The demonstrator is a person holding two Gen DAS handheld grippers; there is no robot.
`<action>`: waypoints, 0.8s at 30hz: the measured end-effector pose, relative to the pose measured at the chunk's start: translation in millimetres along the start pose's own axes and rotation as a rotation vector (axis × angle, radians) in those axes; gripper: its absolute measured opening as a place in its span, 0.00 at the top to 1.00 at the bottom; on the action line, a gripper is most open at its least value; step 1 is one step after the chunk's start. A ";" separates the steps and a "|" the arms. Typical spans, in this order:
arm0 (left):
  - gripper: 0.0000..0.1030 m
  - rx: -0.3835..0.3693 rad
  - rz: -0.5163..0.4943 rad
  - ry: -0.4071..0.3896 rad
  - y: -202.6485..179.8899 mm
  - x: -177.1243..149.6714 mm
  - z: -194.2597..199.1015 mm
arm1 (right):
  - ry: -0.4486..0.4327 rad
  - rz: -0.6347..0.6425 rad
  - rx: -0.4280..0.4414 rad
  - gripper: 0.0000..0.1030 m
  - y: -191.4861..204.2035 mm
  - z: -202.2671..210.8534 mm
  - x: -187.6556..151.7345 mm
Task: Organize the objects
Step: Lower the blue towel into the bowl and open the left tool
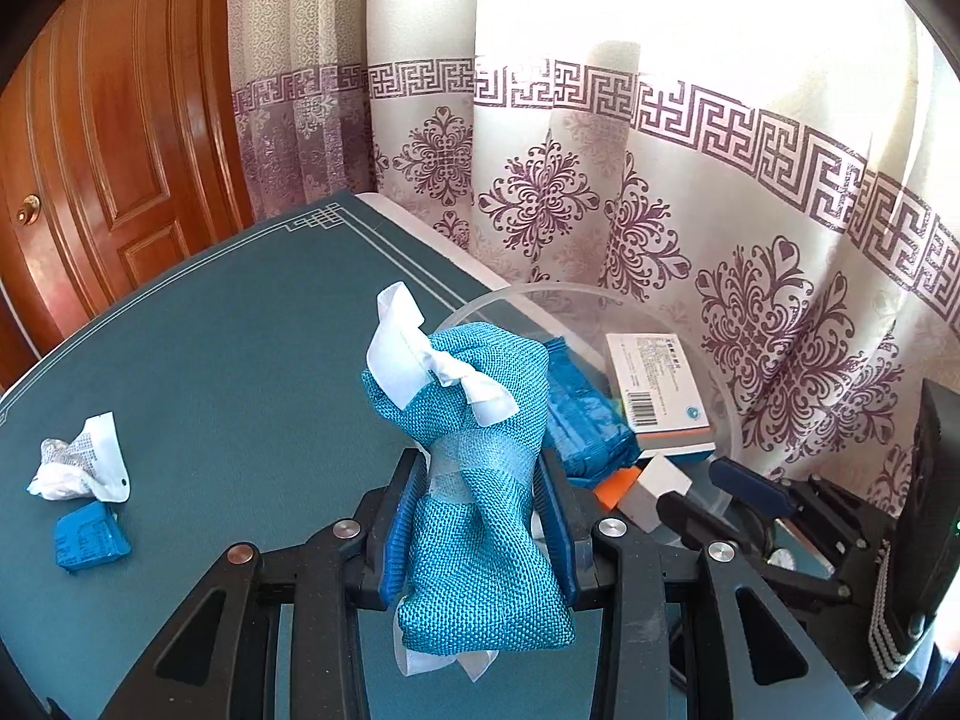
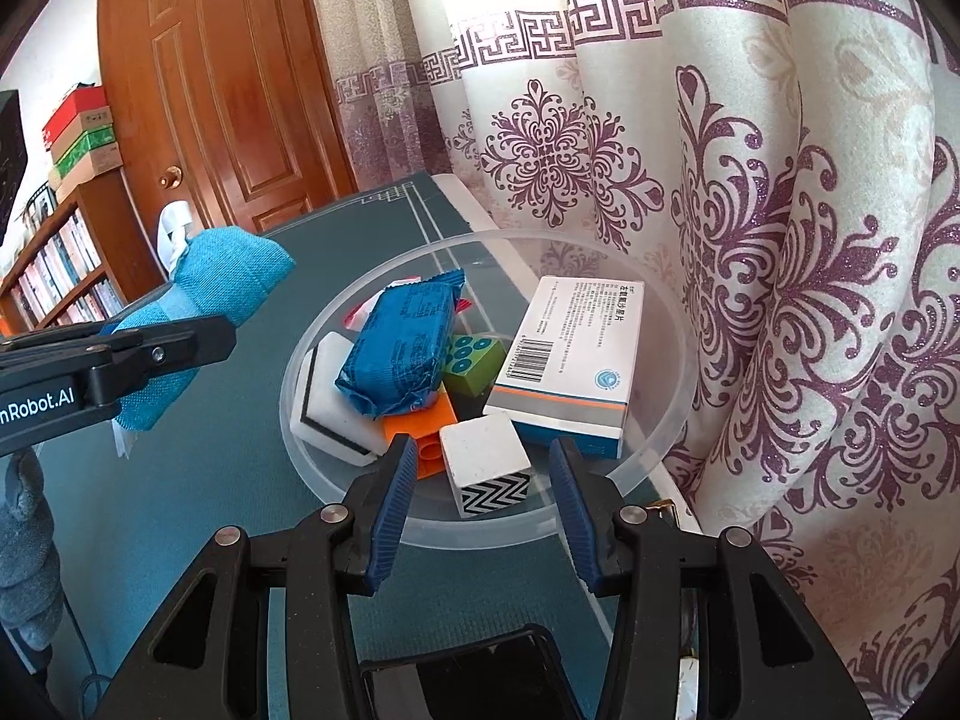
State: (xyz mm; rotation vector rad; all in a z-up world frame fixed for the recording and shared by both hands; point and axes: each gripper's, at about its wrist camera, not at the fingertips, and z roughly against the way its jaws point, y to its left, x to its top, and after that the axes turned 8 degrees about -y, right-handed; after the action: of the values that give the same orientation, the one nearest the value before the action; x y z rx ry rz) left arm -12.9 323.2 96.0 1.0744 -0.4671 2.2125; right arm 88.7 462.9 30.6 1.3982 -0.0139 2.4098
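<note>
The left gripper (image 1: 477, 516) is clamping its jaws on the teal woven fabric pouch (image 1: 480, 480); the right gripper (image 2: 483, 504) is hovering, jaws apart, over the clear plastic bowl (image 2: 666, 456).

Left half of the teal table (image 1: 240, 360) lies open, save a crumpled white wrapper (image 1: 84, 468) and a small blue packet (image 1: 90, 540) near its left edge. The clear bowl (image 2: 672, 324) is crowded — medicine box (image 2: 570, 360), blue packet, blocks. The curtain (image 2: 780, 240) hangs just beside the bowl's far rim — approach stays clear from the left only.
</note>
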 end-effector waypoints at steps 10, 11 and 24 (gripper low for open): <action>0.62 -0.127 0.047 0.043 -16.7 24.7 -33.9 | -0.001 -0.016 0.003 0.54 -2.6 -0.2 -0.3; 0.62 -0.130 0.044 0.039 -18.8 27.0 -35.2 | -0.001 -0.015 0.003 0.54 -2.6 -0.4 -0.3; 0.51 -0.184 0.049 0.020 -37.0 49.0 -51.9 | -0.011 -0.017 0.006 0.54 0.1 -1.0 1.7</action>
State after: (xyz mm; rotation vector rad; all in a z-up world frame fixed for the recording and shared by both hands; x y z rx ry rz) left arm -40.9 398.1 105.0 0.9519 -0.6808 2.1716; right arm 87.0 463.5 31.5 1.4090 0.0025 2.3898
